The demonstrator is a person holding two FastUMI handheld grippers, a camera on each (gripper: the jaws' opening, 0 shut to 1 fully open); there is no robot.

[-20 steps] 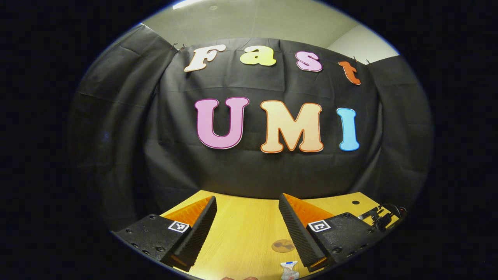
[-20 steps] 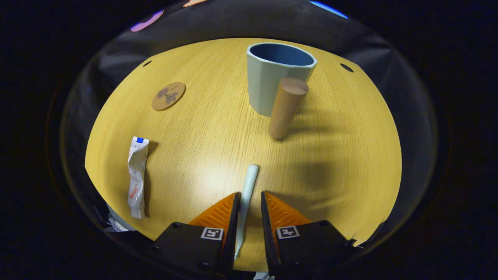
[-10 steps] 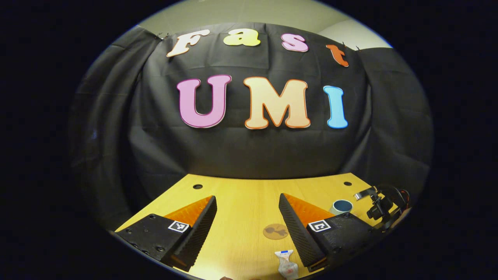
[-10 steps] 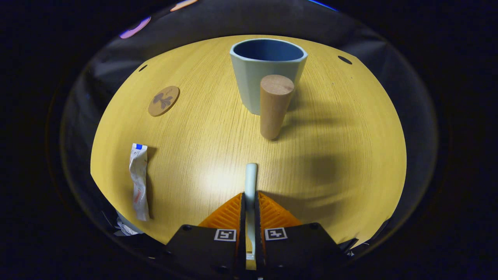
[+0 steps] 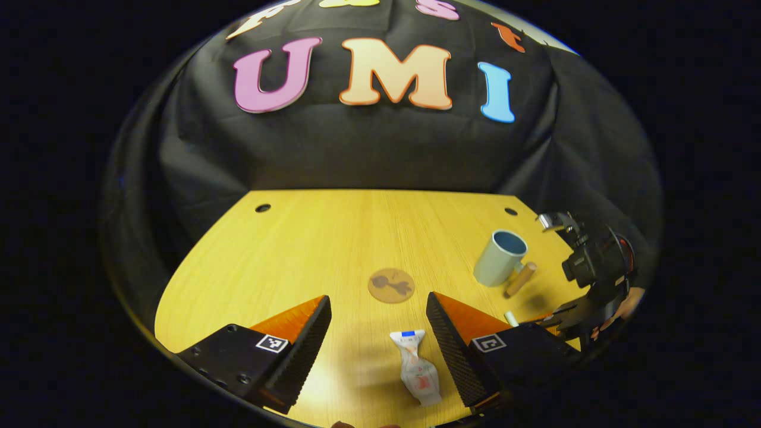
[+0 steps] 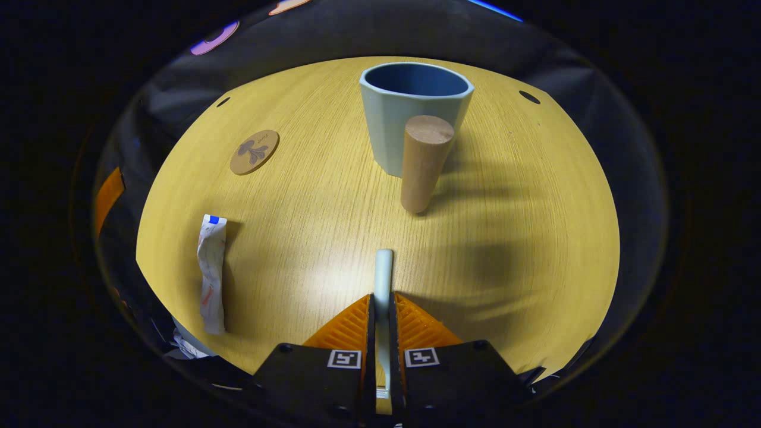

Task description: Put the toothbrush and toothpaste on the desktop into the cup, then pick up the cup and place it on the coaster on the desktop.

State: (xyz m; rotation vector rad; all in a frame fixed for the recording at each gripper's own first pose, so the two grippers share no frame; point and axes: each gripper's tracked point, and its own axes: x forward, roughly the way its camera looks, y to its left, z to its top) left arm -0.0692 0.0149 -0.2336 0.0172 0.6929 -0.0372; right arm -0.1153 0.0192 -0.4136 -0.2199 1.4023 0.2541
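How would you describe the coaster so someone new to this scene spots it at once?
Start at the yellow wooden desktop and find the pale blue cup near its far edge. To the cup's left in the right gripper view, apart from it, the coaster lies flat. It is the one thin round brown disc with a dark plant-like print, unlike the crumpled white toothpaste tube nearer the front edge.

The right gripper [image 6: 380, 309] was spread around the toothbrush [image 6: 383, 279] a second ago; its fingers have closed and now press on the handle. The left gripper [image 5: 377, 333] has tipped downward, so the toothpaste [image 5: 416, 374] lies between its fingers and the coaster [image 5: 390, 285] and cup [image 5: 499, 258] have come into sight.
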